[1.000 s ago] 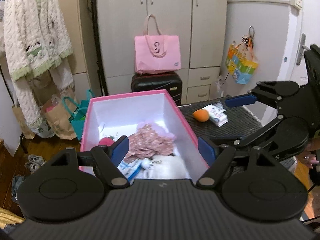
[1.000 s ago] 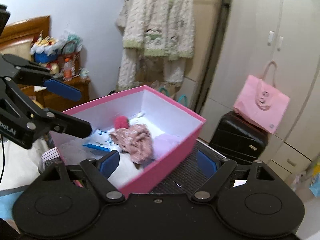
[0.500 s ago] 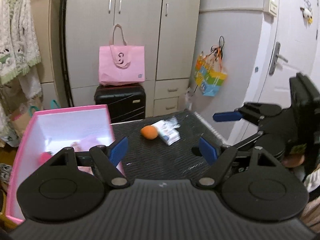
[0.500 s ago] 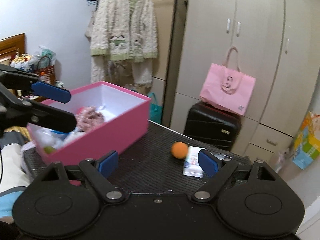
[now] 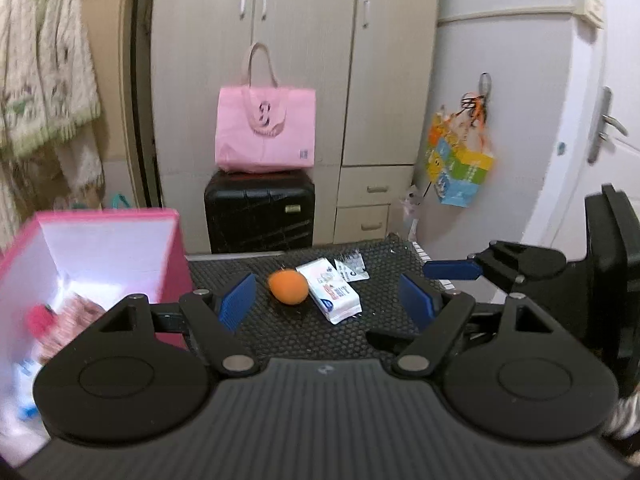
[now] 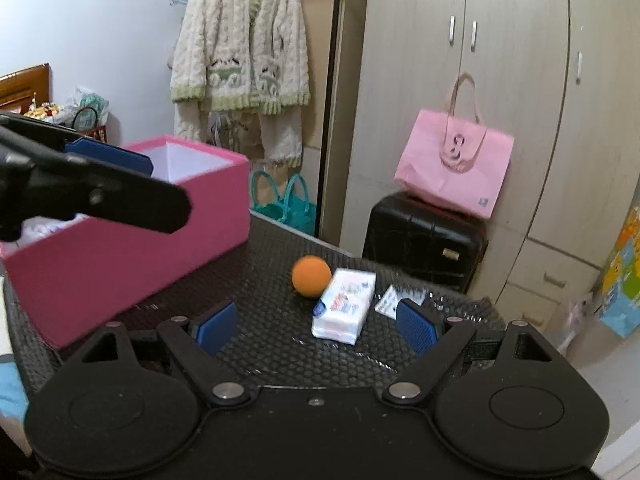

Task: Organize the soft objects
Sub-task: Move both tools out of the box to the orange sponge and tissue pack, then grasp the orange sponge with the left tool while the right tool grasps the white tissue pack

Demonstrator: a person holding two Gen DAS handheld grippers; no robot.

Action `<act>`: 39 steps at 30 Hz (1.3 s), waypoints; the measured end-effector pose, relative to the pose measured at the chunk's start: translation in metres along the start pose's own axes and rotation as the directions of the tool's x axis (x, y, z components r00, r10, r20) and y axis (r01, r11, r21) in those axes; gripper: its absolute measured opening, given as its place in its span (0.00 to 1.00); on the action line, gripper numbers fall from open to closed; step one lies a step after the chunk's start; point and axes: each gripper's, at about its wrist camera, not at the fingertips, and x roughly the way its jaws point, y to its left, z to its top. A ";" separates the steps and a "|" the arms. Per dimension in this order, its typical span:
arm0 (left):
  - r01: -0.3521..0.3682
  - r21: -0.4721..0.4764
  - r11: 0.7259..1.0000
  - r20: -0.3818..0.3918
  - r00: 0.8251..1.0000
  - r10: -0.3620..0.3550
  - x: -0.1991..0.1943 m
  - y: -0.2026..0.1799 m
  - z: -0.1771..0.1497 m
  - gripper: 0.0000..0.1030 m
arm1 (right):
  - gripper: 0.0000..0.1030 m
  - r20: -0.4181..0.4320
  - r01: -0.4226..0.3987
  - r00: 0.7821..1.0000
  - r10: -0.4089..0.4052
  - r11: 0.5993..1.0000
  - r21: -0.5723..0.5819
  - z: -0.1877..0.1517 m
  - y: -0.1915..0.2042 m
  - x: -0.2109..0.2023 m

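Both grippers were held apart and empty above a black mesh table [image 6: 264, 344]. The left gripper [image 5: 330, 300] was spread wide, nothing between its blue pads, and the right gripper [image 6: 316, 326] was likewise spread with nothing gripped.

Three loose things were left on the table. An orange ball [image 5: 289, 287] was lying touching the near-left corner of a white tissue pack [image 5: 329, 290], and a small clear packet [image 5: 351, 270] was set just beyond the pack's far end. In the right wrist view the ball [image 6: 311, 276] was seen to the left of the tissue pack [image 6: 346, 305], with the small packet [image 6: 394, 300] to its right.

A pink box [image 5: 96, 240] was standing at the table's left, already holding a pink patterned cloth [image 5: 68, 320] and other soft pieces too blurred to be named.

The ball was found almost straight ahead of the left gripper, slightly left of the line between its fingers. The tissue pack was nearly centred between the right gripper's fingers, and its long axis was run away from the camera, tilted a little rightward at the far end. It is judged that the pack could best be taken across its short width by the right gripper, while the ball, lying toward the box side, would be more easily reached by the left.
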 end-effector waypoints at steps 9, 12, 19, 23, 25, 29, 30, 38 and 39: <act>-0.065 -0.127 0.990 -0.045 0.997 0.059 0.074 -0.004 -0.019 0.76 | 0.87 -0.006 -0.057 0.998 0.057 0.998 -0.032 -0.013 -0.021 0.043; -0.075 -0.183 0.980 -0.081 0.995 0.061 0.100 0.008 -0.017 0.76 | 0.87 -0.038 -0.097 0.995 0.094 0.992 -0.080 -0.010 -0.021 0.057; -0.188 -0.236 0.953 -0.090 0.981 0.172 0.136 0.020 -0.017 0.72 | 0.87 -0.061 -0.126 0.991 0.118 0.980 -0.153 -0.006 -0.019 0.094; -0.193 -0.290 0.937 -0.123 0.979 0.163 0.154 0.028 -0.018 0.66 | 0.86 -0.094 -0.140 0.987 0.130 0.984 -0.107 -0.001 -0.027 0.110; -0.210 -0.279 0.937 -0.121 0.976 0.183 0.157 0.028 -0.019 0.64 | 0.83 -0.095 -0.134 0.988 0.126 0.987 -0.090 -0.001 -0.029 0.114; -0.200 -0.300 0.933 -0.134 0.977 0.167 0.165 0.031 -0.023 0.54 | 0.66 -0.114 -0.146 0.984 0.139 0.988 -0.056 -0.005 -0.034 0.117; -0.192 -0.312 0.931 -0.139 0.978 0.155 0.166 0.032 -0.024 0.53 | 0.59 -0.112 -0.146 0.984 0.141 0.989 -0.037 -0.006 -0.037 0.116; -0.197 -0.327 0.924 -0.135 0.978 0.161 0.173 0.033 -0.029 0.43 | 0.50 -0.108 -0.133 0.985 0.134 0.991 0.020 -0.015 -0.048 0.106; -0.200 -0.320 0.926 -0.134 0.977 0.164 0.174 0.032 -0.029 0.43 | 0.50 -0.108 -0.131 0.985 0.132 0.991 0.019 -0.016 -0.048 0.106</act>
